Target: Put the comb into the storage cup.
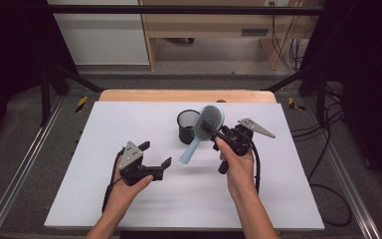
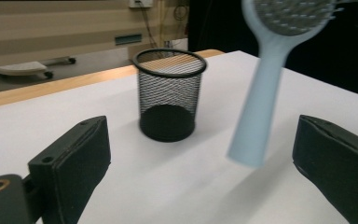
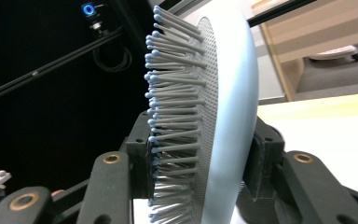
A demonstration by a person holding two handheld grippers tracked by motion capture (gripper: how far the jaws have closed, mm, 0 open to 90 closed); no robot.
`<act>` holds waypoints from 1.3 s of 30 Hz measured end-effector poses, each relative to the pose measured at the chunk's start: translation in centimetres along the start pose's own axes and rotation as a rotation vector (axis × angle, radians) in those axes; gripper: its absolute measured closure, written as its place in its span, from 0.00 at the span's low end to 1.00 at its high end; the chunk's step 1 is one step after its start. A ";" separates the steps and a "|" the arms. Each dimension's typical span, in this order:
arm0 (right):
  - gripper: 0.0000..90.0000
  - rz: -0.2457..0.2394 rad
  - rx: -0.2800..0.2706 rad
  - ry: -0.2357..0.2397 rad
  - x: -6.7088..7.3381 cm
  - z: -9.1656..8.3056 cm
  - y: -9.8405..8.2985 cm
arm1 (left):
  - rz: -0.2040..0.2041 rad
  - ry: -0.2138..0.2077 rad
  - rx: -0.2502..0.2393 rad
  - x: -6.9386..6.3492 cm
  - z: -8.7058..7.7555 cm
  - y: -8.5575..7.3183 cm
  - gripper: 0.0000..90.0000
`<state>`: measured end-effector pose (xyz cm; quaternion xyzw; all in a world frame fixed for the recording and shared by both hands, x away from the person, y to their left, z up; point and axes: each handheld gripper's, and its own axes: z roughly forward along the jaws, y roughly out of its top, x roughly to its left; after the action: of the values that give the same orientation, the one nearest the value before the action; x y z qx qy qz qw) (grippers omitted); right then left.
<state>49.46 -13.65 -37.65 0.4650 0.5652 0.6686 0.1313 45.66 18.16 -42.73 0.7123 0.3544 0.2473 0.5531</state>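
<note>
Nearest the high camera, two forearms reaching in over the white desk [image 1: 129, 209], each hand gripping a tool. Left tool [image 1: 155, 155] held low above the desk's near-left area, jaws spread well apart with nothing between them; same wide gap seen in the left gripper view, one black jaw at each lower corner. Right tool [image 1: 214, 130] raised right of centre, jaws clamped on the head of a pale blue hairbrush [image 1: 202, 130], one jaw on the bristle side and one on the smooth back, as seen in the right gripper view around the hairbrush head [image 3: 223, 116]. Hairbrush lifted off the desk, tilted, handle slanting down toward the near left, handle end hanging free above the surface. Just behind and left of the brush, an upright black mesh cup [image 1: 186, 127], standing on the desk, looking empty in the left gripper view [image 2: 168, 95], with the brush handle [image 2: 258, 112] to its right.
</note>
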 end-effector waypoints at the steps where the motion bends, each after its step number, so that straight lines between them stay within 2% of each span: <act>1: 0.60 0.000 -0.003 -0.008 -0.3 -0.3 0.1 | -0.006 0.009 -0.001 0.3 -0.3 -0.1 0.05; 3: 0.60 0.006 -0.010 -0.020 -0.9 -0.8 0.3 | -0.012 0.030 0.002 0.9 -1.0 -0.3 0.05; 6: 0.60 0.014 -0.023 -0.041 -1.6 -1.5 0.8 | -0.046 0.061 0.002 1.5 -1.9 -0.9 0.05; 11: 0.60 0.004 -0.038 -0.077 -2.5 -2.1 1.9 | -0.022 0.114 -0.022 2.3 -3.8 -1.9 0.05; 16: 0.60 0.006 -0.047 -0.111 -3.3 -2.5 3.3 | -0.035 0.161 -0.052 3.8 -5.2 -2.3 0.05; 18: 0.60 0.003 -0.050 -0.123 -3.4 -2.6 3.9 | -0.019 0.172 -0.063 4.3 -5.5 -2.5 0.05; 20: 0.60 -0.006 -0.054 -0.136 -3.4 -2.5 4.5 | -0.021 0.172 -0.083 4.9 -5.8 -2.7 0.04; 23: 0.60 -0.014 -0.058 -0.149 -3.4 -2.3 5.3 | -0.061 0.191 -0.100 5.8 -6.2 -3.1 0.04; 25: 0.60 -0.022 -0.054 -0.157 -3.4 -2.1 5.8 | -0.066 0.201 -0.110 6.2 -6.3 -3.3 0.04; 29: 0.59 -0.040 -0.045 -0.182 -3.4 -1.4 6.8 | -0.070 0.200 -0.090 6.2 -6.0 -3.8 0.05; 32: 0.59 -0.047 -0.039 -0.201 -3.6 -1.1 7.6 | -0.051 0.202 -0.088 6.2 -5.8 -3.9 0.05; 39: 0.59 -0.072 -0.037 -0.246 -3.5 -0.6 9.5 | -0.078 0.205 -0.092 6.6 -5.9 -4.1 0.05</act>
<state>54.16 -19.59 -30.97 0.5203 0.5488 0.6117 0.2324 44.43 27.47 -45.34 0.6427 0.4250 0.3130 0.5553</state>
